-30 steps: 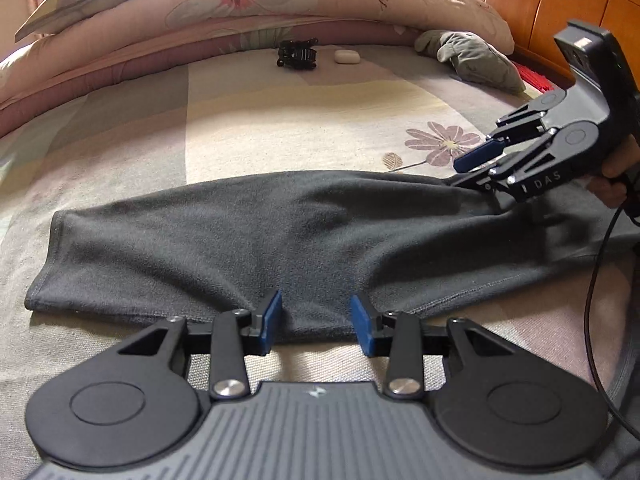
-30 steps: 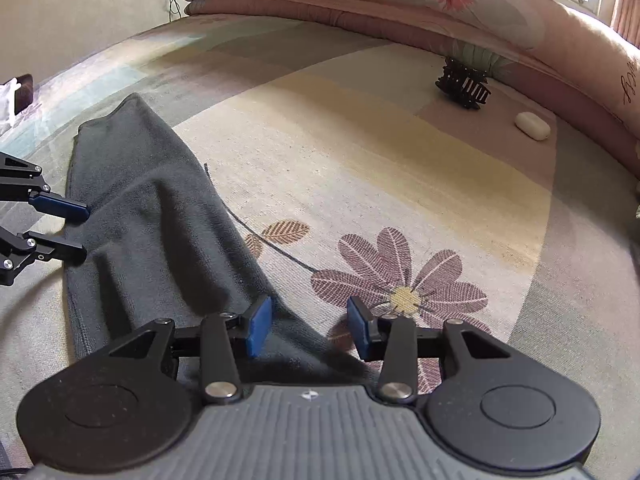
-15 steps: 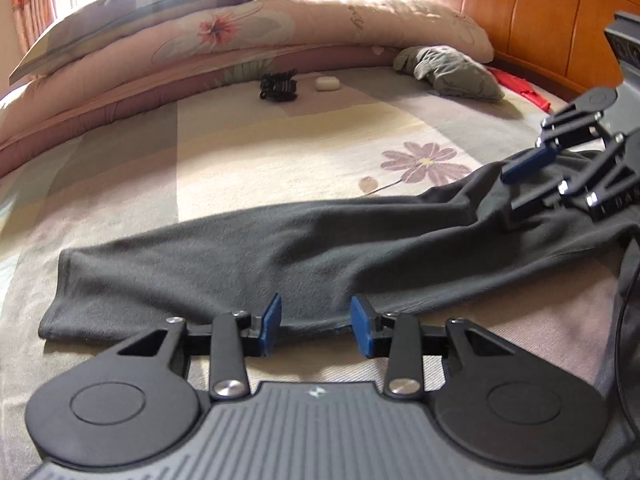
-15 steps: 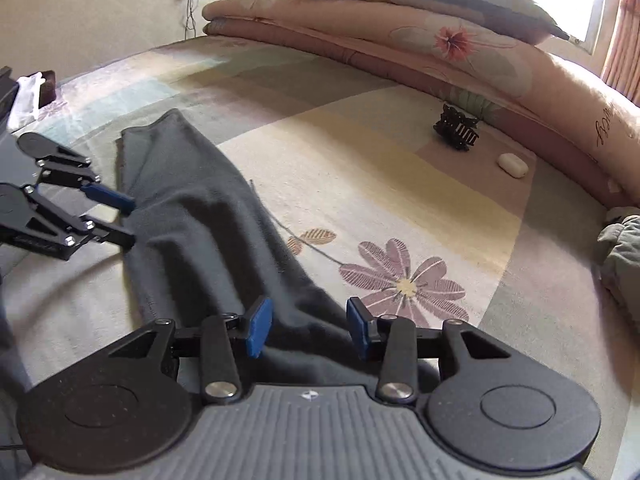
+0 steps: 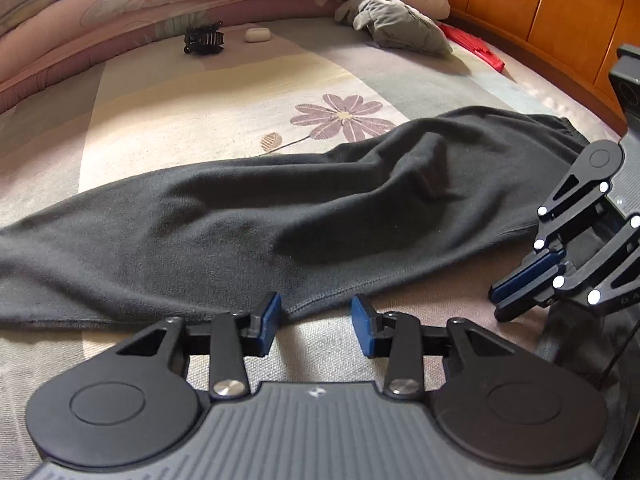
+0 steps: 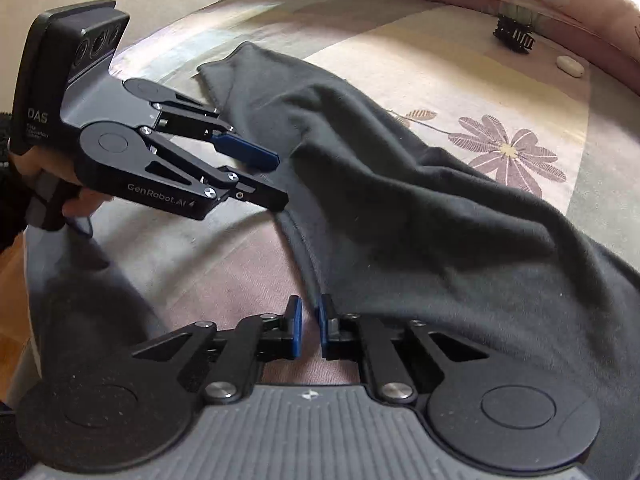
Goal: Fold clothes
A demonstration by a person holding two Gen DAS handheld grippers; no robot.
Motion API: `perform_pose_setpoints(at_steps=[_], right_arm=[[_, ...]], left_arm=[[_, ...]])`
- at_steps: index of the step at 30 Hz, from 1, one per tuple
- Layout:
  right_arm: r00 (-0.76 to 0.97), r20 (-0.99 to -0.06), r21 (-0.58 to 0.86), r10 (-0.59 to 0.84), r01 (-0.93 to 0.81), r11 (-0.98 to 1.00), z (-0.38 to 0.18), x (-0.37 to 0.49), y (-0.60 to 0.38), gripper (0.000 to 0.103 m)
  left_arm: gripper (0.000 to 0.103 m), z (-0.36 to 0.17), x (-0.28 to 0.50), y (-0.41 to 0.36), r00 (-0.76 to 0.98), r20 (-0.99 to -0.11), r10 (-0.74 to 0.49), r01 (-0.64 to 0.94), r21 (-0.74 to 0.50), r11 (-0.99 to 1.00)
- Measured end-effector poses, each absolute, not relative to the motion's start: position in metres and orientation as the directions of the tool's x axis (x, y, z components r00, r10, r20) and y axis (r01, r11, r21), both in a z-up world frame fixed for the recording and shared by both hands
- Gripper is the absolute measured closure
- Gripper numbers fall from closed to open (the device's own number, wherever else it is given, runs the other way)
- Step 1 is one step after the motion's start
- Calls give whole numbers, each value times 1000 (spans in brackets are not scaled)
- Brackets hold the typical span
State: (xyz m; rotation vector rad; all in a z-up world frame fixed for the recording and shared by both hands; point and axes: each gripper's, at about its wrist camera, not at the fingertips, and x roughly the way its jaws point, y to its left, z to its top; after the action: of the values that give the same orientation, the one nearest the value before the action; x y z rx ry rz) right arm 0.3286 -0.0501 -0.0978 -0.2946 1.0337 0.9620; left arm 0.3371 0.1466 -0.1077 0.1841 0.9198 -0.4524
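A dark grey pair of trousers (image 5: 280, 216) lies folded lengthwise across the flowered bedspread, waistband at the right; it also shows in the right wrist view (image 6: 400, 200). My left gripper (image 5: 316, 322) is open, its blue pads at the garment's near hem; it also shows in the right wrist view (image 6: 276, 178), empty. My right gripper (image 6: 308, 330) has its pads nearly together with a narrow gap, just off the garment's near edge and holding nothing. It also shows at the right of the left wrist view (image 5: 496, 300).
A black hair claw (image 5: 203, 38) and a small white case (image 5: 257, 35) lie near the pillows. A crumpled grey-green garment (image 5: 396, 26) and a red item (image 5: 476, 46) lie by the wooden headboard (image 5: 560, 12). The bed edge is at my left (image 6: 24, 280).
Both grippers pulled back toward the near side of the garment. My right gripper narrowed from open to nearly shut and came down off the cloth. The trousers now lie flatter.
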Motion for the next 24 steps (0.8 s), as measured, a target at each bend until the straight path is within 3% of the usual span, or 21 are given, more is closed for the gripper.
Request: perform_pose_setpoints(at_steps=[2,6,9,18,21,24], right_arm=[[163,-826,215,539,-793,570,-92,326,-56,92],[337,-775,170,535,-704,689,-78,350,-75,89],[440,-792,77,423,-616,784,-90,372,-81,89],[365,-838,89,406,-642,761,-101,342,-90,87],[334,-847,98,414,-668,738,-92,349,-89,87],[384,-811,93,441,-661,745,-79,370,-83,87]], left_arm=[[65,-100,340,140,560,-778,-284,462,9,887],[64,-98,362,122,607,-739,-292,453,19,891],[63,-115,374,112,587,-771,-247,426,34,904],[64,-106,344,134,529,-800,-282,414,-47,909],[64,-96,363,131,608,-747,-269,378,-26,926],[64,-97,385,128,632,-720,-288,337,-80,938]])
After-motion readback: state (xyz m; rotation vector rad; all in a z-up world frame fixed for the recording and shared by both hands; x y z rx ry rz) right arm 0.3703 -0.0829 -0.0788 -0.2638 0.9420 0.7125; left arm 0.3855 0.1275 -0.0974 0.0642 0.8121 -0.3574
